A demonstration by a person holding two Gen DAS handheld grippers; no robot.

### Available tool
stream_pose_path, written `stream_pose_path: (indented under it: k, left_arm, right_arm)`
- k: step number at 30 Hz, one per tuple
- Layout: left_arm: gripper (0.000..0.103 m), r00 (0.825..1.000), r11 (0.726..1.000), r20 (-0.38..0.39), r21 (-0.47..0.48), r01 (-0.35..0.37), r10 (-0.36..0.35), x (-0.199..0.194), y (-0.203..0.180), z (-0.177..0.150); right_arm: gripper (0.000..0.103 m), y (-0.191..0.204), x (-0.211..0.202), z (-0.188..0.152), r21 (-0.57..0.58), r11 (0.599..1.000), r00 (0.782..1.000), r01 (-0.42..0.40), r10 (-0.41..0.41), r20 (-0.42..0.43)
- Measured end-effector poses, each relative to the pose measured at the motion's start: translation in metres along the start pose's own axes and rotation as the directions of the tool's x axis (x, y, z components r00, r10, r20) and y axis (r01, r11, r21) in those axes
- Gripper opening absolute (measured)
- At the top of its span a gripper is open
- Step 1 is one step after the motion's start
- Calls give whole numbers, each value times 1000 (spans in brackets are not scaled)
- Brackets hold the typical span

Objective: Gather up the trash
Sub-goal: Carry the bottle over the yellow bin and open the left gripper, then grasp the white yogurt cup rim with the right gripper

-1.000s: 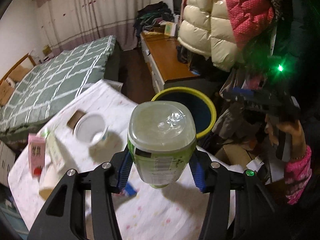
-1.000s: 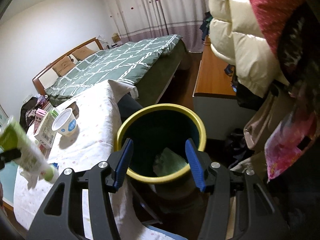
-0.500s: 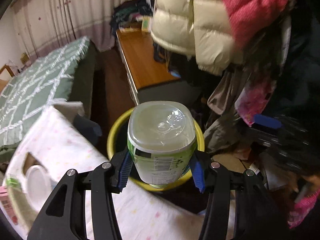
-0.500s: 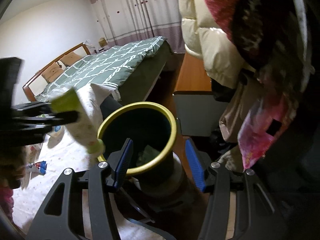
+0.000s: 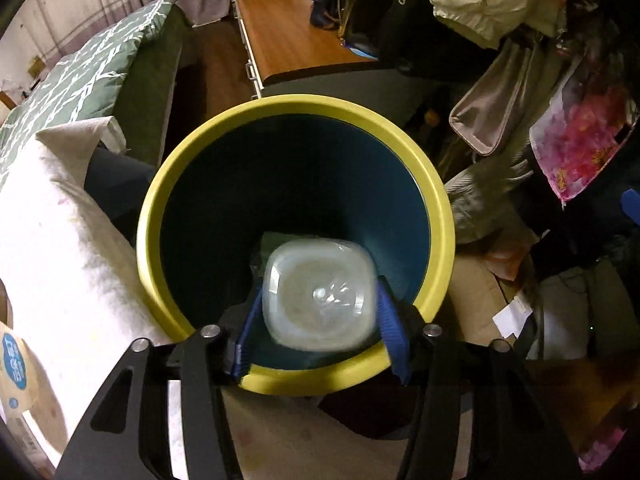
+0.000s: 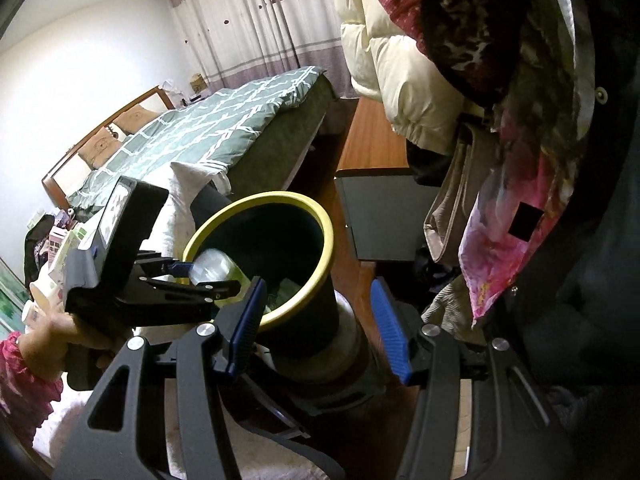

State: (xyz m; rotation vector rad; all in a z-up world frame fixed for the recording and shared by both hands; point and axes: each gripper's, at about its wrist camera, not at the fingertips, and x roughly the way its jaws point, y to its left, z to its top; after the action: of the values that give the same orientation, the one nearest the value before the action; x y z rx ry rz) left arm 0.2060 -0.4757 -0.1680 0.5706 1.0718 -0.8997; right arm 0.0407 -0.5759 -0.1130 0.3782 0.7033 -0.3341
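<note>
Low in the left wrist view, inside the yellow-rimmed bin (image 5: 296, 184), hangs a clear plastic bottle (image 5: 320, 300) between the blue pads of the left gripper (image 5: 316, 320), jaws opening, bottle blurred and seemingly slipping free. Looks light, thin-walled, crushable, slick; best pinched across the flat sides. Right wrist view adds the bottle's green side (image 6: 216, 268) tilted over the rim, plus the right gripper (image 6: 320, 324) parted, holding nothing.
</note>
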Motion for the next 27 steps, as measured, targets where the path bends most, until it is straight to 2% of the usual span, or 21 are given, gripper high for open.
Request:
stream_pose_path:
  k: [1, 2, 8, 11, 14, 18, 19, 23, 25, 27]
  left_arm:
    - [67, 1000, 1000, 16, -2, -5, 5, -3, 0, -1]
    - [69, 1000, 1000, 30, -2, -5, 5, -7, 2, -2]
    - [69, 992, 999, 124, -38, -3, 7, -51, 17, -15]
    - [73, 978, 996, 206, -82, -22, 38, -94, 29, -39]
    - [83, 950, 988, 291, -135, -75, 112, -138, 43, -75]
    - [92, 890, 952, 369, -247, -183, 267, -197, 68, -138]
    - [94, 882, 943, 374, -271, -193, 287, -204, 72, -148]
    - [97, 819, 864, 381, -439, -248, 429, -247, 104, -211]
    - [98, 797, 825, 371, -502, -259, 476, -260, 116, -236]
    - [98, 787, 802, 366, -541, -254, 496, -268, 125, -254]
  right_arm:
    - [52, 0, 0, 0, 0, 1000, 1000, -1, 1, 0]
    - [52, -1, 0, 0, 0, 1000, 1000, -2, 2, 0]
    - [52, 7, 0, 1, -6, 1000, 1000, -5, 5, -1]
    - [52, 17, 6, 4, -25, 1000, 1000, -7, 7, -15]
    - [52, 33, 15, 10, -58, 998, 999, -19, 18, -27]
    - [52, 71, 32, 21, -129, 989, 997, -66, 60, -51]
    - [52, 87, 38, 26, -157, 983, 994, -92, 83, -64]
    - [52, 154, 58, 43, -243, 951, 981, -190, 171, -96]
    - [52, 186, 70, 51, -264, 935, 970, -238, 212, -122]
    - [52, 225, 87, 57, -290, 915, 957, -279, 242, -157]
